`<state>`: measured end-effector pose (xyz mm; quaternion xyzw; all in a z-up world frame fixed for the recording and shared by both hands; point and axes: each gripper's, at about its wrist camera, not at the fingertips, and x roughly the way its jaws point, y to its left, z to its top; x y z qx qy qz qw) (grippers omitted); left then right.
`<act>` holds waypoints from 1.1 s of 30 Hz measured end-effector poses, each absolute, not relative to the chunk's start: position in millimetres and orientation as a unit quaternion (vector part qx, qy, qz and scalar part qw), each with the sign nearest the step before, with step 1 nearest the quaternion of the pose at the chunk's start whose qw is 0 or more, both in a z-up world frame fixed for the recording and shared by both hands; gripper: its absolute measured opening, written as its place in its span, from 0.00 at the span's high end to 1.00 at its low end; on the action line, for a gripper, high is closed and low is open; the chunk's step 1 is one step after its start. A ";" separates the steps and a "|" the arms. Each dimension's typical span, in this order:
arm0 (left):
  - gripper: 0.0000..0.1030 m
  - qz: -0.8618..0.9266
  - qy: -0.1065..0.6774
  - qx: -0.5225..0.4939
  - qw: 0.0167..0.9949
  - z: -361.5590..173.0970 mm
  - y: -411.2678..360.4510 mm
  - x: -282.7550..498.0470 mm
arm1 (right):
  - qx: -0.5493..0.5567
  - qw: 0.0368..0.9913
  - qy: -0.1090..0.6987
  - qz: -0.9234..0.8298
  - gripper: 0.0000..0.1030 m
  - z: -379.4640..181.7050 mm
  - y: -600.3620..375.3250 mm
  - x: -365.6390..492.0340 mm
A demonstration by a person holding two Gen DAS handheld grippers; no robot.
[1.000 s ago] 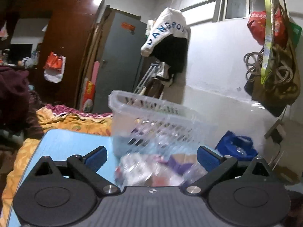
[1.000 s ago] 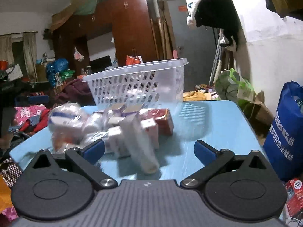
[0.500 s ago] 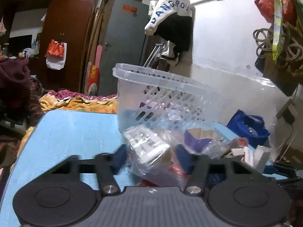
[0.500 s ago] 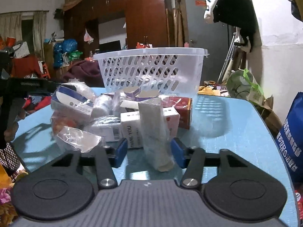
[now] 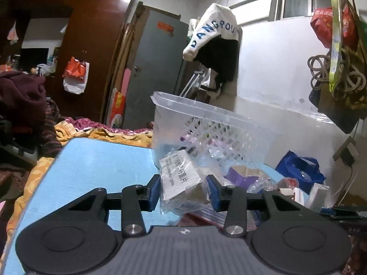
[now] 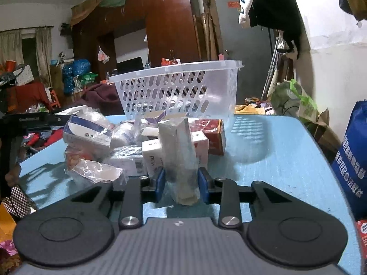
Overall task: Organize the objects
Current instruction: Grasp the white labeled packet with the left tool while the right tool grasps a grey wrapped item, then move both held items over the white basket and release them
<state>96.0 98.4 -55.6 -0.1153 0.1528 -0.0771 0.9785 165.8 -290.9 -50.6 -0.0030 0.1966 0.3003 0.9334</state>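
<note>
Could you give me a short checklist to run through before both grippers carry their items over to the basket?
1. Left gripper shut on the bagged box: ok, both pads touch the bag.
2. Right gripper shut on the wrapped grey box: ok, pads press its sides.
3. Grey box clear of the table: cannot tell, its lower end sits close to the surface.
4. Basket upright with open top: ok.
5. Room left in the basket: ok, contents lie low.
6. Bag free of the pile: cannot tell.

Basket [image 5: 213, 123] contents — blurred, unreadable
</note>
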 end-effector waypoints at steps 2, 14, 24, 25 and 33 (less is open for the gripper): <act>0.55 -0.077 0.146 -0.114 0.980 -55.4 100.6 94.6 | -0.001 0.935 0.192 0.298 0.66 -47.2 -292.7 162.7; 0.55 -0.079 0.113 -0.125 0.983 -45.1 106.3 85.7 | 0.011 0.940 0.182 0.288 0.66 -38.4 -296.1 161.4; 0.55 -0.131 0.081 -0.108 0.982 20.4 87.8 127.4 | -0.003 0.939 0.125 0.321 0.66 28.2 -277.7 190.9; 0.55 -0.138 0.083 -0.106 0.981 33.5 83.8 141.8 | -0.010 0.938 0.117 0.325 0.66 40.4 -270.5 199.8; 0.55 -0.127 0.151 -0.096 0.976 62.1 60.0 236.6 | -0.051 0.931 0.151 0.328 0.66 84.1 -203.3 299.5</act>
